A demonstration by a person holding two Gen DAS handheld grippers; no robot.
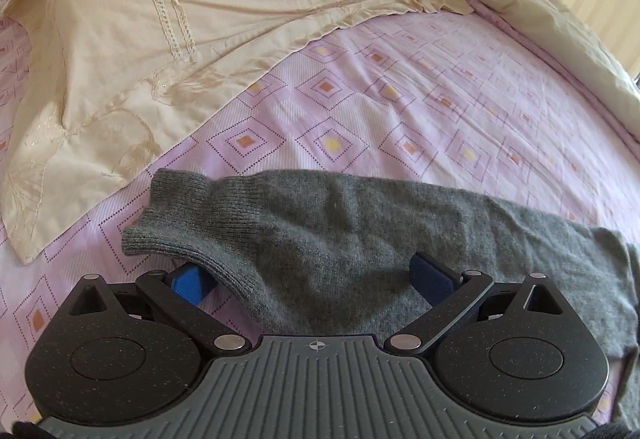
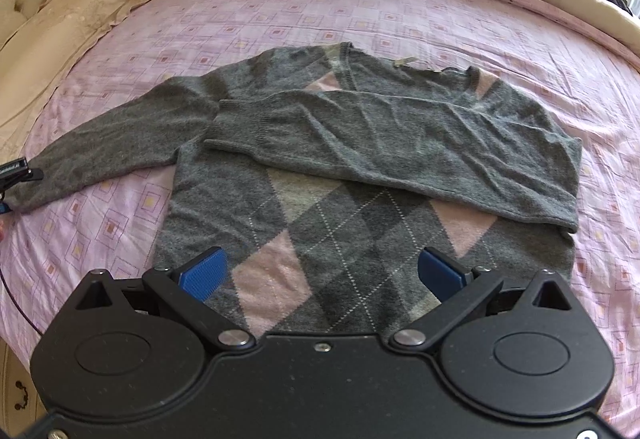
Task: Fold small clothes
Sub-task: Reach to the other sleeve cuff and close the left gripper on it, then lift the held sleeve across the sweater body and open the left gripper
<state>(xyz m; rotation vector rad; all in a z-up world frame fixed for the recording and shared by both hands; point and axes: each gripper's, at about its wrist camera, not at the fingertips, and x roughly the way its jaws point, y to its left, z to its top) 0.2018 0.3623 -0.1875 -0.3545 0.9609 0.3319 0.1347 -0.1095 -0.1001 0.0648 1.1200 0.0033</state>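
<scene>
- Centrally, the grey argyle sweater lay flat on the pink patterned sheet (one sleeve folded across its chest).
- The other sleeve extended toward the sheet's edge; the left gripper was spread wide around its cuff.
- The right gripper stood released above the hem, grasping nothing.

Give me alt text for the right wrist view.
A grey argyle sweater lies flat on a pink patterned bedsheet, one sleeve folded across its chest, the other stretched out sideways. The open right gripper hovers over its hem.
</scene>
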